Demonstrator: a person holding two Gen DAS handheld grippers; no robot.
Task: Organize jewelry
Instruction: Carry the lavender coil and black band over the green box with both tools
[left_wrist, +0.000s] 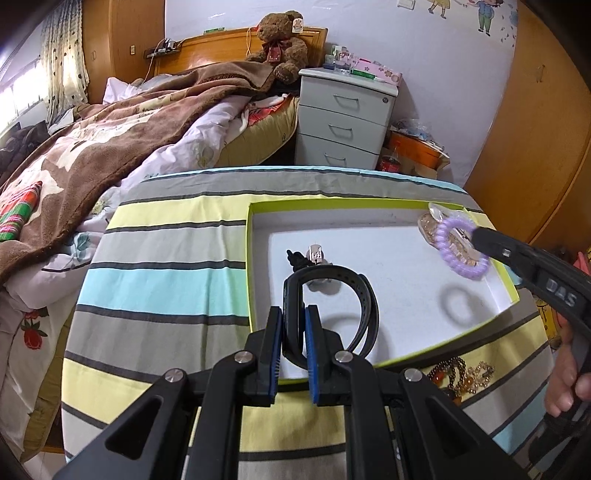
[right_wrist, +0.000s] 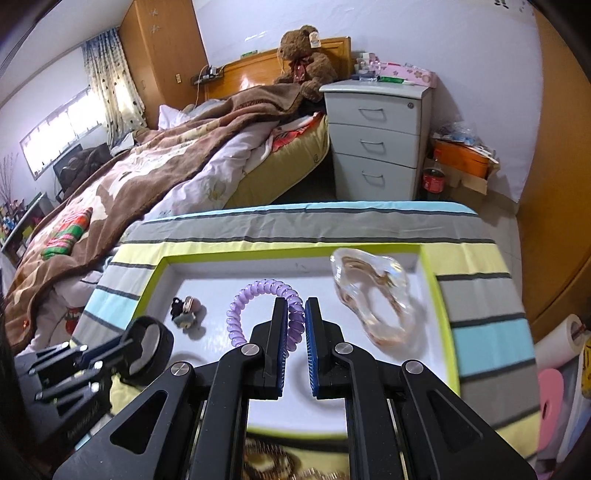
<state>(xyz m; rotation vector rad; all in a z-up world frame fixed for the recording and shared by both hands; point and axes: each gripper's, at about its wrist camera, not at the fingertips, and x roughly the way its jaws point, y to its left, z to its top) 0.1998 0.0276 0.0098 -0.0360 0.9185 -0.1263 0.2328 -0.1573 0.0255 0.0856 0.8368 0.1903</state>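
Your left gripper (left_wrist: 293, 338) pinches one black wristband (left_wrist: 332, 295) over the near edge of the green-rimmed tray (left_wrist: 384, 360). Your right gripper (right_wrist: 295, 334) clamps one purple spiral hair tie (right_wrist: 255, 295) above the tray floor, beside one clear bagged chain (right_wrist: 373, 295) and one small ring cluster (right_wrist: 184, 310).

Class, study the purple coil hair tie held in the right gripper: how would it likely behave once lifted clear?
The purple coil hair tie, pinched by the right gripper, probably stretches and springs back, given its spiral loops. It looks light and holds its ring shape over the tray.
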